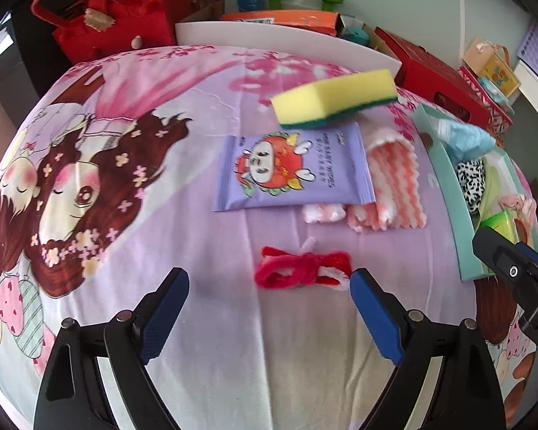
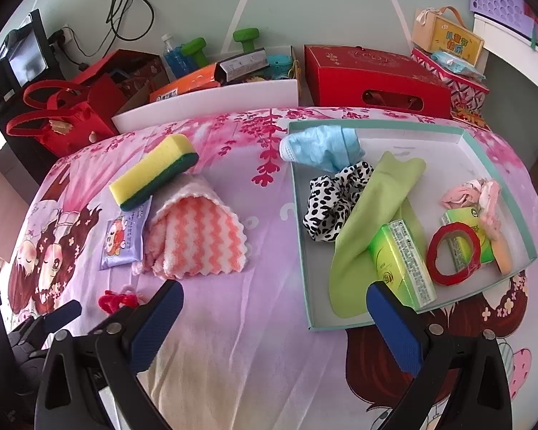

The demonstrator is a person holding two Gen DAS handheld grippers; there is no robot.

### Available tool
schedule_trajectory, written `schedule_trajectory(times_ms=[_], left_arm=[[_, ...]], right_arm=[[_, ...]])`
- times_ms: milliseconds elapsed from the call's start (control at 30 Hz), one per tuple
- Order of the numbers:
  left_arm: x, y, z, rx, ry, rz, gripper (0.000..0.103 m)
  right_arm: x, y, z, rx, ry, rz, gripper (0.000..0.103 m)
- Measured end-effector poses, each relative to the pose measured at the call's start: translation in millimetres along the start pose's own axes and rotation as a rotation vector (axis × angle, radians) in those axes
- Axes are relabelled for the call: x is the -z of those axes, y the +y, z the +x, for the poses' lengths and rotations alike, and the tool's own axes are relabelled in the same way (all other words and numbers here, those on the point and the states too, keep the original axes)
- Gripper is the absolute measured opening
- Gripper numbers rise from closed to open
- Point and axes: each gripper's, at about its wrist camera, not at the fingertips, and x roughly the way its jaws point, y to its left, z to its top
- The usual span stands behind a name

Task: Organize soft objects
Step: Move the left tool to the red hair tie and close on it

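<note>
The left gripper point(image 1: 269, 286) hangs with jaws apart, nothing between them; the red pipe-cleaner bundle point(image 1: 301, 268) lies at its twelve o'clock. The right gripper point(image 2: 274, 304) also stands wide and empty; the teal tray point(image 2: 301, 215) lies at its one o'clock.

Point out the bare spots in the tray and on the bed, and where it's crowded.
Tray: its far right part, behind the pink cloth, is bare; the near part is crowded with tissue packs and the red ring. Bed: the strip between striped towel and tray is bare, so is the near sheet.

Red gift box point(image 2: 373, 75), green dumbbells point(image 2: 247, 37), blue bottle point(image 2: 174, 55), red bag point(image 1: 114, 18).
</note>
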Motion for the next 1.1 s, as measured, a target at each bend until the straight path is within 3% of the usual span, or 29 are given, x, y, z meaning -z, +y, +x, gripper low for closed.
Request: schedule_trajectory(times_ms=[333,400,533,733,800,1100], left_arm=[[0,-6,12,-0.010,-0.001,0.016,0.091],[-1,-9,13,-0.002,-0.003,0.020,0.085],[-1,-13,16,0.004,-0.003,0.031,0.083],[-1,-11,16,0.017,-0.011,0.039,0.062],[-1,-12,16,0.027,-0.012,0.043,0.050],[-1,-7,13,0.056,-0.021,0.031,0.048]], right_arm=[[1,0,8,0.005,0.013,0.000,0.103],[1,1,9,0.006,0.015,-0.003,0.103],[1,2,10,0.008,0.016,-0.010,0.103],[1,4,12,0.010,0.021,-0.015,0.103],[1,4,13,0.010,0.023,-0.016,0.103],[2,10,16,0.003,0.021,-0.034,0.103]])
